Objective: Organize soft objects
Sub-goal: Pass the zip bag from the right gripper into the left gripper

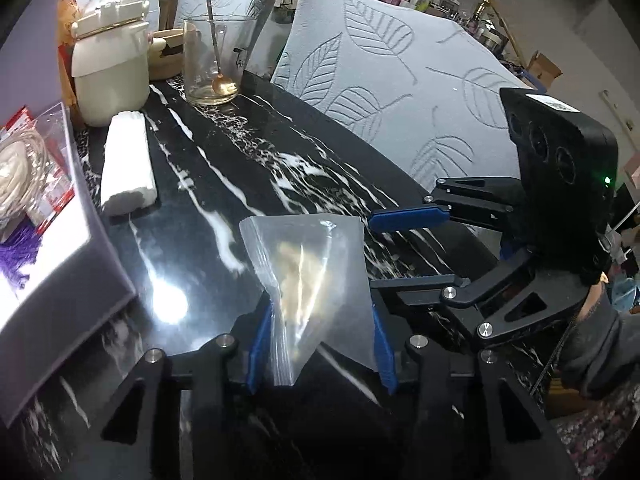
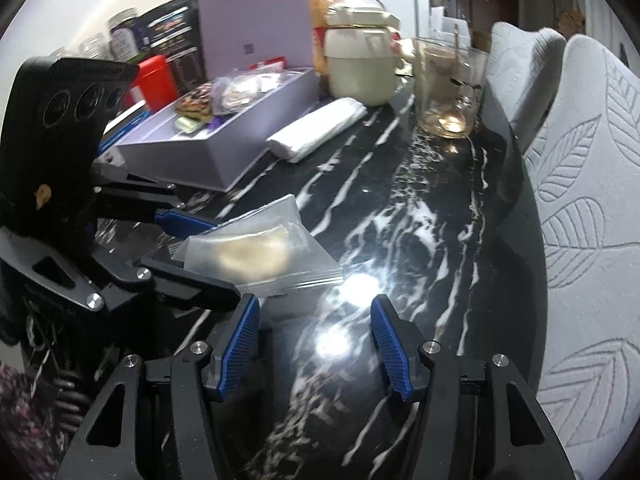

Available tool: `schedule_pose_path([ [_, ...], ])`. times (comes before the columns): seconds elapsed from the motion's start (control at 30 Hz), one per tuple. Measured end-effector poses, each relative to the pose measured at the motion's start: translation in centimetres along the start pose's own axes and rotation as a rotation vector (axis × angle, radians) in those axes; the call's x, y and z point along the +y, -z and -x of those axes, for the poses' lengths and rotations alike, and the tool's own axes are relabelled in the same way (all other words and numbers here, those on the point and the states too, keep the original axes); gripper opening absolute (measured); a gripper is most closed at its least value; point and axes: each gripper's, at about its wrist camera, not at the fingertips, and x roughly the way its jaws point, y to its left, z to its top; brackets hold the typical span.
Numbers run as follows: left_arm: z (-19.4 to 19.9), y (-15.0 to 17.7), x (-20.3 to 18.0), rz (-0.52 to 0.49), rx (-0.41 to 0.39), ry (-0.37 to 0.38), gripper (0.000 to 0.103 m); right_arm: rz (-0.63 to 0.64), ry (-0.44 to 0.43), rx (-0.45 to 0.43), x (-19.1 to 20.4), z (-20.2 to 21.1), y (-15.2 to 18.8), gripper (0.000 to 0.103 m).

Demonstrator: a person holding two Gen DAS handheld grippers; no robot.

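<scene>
Left claw [image 1: 320,344] clenched on zip bag [image 1: 312,280] | right claw [image 2: 314,344] released | lift gently, keep the bag's seal pinched.

The black marble surface [image 2: 420,240] lies bare through the centre and right of the right wrist view — the widest lane, bounded at the right edge by the leaf-patterned chair backs [image 2: 580,200]. At the upper left the open lilac box [image 2: 192,148] blocks the way, with a white folded roll [image 2: 316,128] just beside it. Across the top stand a cream jar [image 2: 360,68] and a glass beaker [image 2: 448,92] — a wall at the far end. At centre left, the left tool [image 2: 200,248] and its clear bag [image 2: 256,248] fill the near lane.
</scene>
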Motion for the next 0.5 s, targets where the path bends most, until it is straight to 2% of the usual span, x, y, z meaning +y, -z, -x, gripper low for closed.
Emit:
schedule_pose_path([
  [0.13, 1.2, 1.5, -1.0, -0.010, 0.014, -0.009, 0.043, 0.004, -0.046, 0.003, 1.3, 0.4, 0.9, 0.058],
  [0.37, 4.0, 4.9, -2.4, -0.031, 0.041, -0.026, 0.043, 0.099, -0.082, 0.001, 5.0, 1.3, 2.4, 0.055],
  [0.5, 5.5, 6.8, -2.8, -0.025, 0.043, -0.041, 0.043, 0.133, -0.124, 0.012, 7.0, 1.5, 3.0, 0.047],
])
